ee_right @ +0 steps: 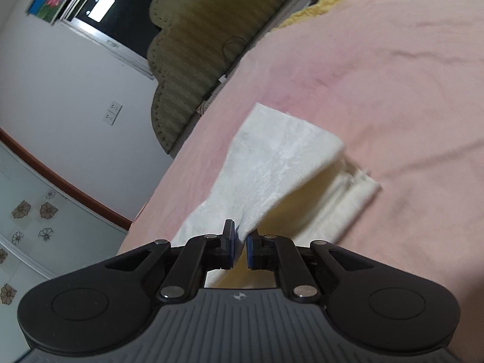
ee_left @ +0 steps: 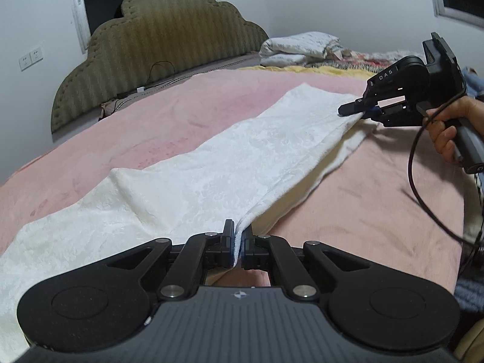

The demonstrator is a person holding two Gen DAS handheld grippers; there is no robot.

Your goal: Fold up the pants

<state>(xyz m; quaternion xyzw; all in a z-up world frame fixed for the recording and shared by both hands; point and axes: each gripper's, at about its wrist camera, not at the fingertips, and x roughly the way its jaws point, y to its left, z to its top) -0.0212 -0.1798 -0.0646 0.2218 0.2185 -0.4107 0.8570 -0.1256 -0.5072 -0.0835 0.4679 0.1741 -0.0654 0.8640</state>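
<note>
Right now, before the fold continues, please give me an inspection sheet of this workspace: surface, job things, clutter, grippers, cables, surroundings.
Surface: bed with a pink sheet, lightly creased.
Job's things: white pants lie lengthwise on the sheet; the near edge is lifted at both ends, with a lower layer showing beneath.
Clutter: folded bedding and a yellow blanket edge at the far side.
Grippers: left gripper shut on the pants edge; right gripper shut on the other end, held by a hand.
Cables: black cable hangs from the right gripper; thin wire by the headboard.
Surroundings: olive headboard, wall sockets, dark windows.
</note>
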